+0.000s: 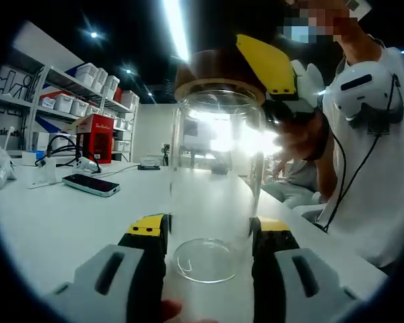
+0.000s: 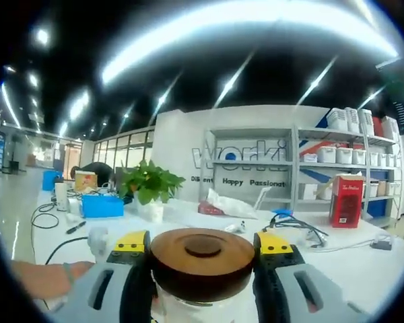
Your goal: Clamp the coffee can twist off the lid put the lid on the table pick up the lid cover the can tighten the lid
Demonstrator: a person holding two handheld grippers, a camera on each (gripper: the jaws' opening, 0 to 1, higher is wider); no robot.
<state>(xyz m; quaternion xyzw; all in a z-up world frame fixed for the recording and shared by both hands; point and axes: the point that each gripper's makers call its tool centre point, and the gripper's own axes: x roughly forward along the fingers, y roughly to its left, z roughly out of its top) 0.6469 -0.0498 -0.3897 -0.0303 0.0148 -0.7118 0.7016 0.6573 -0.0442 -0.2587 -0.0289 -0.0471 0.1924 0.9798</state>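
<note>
Clamping the glass can (image 1: 215,195) on the counter (image 1: 60,222), the left claw (image 1: 212,235) is steadying it while the right claw (image 2: 202,252) is gripping the wooden lid (image 2: 202,262); twisting likely comes next.

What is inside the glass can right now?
The glass can looks empty: its bare bottom shows through the clear wall. The brown lid sits on top, hiding the rim beneath, with the right tool clamped around it.

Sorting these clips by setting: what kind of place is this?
Probably an office or lab workspace: metal shelving with white storage bins, a slogan wall reading "Happy Passionate", and a white worktable strewn with cables.
</note>
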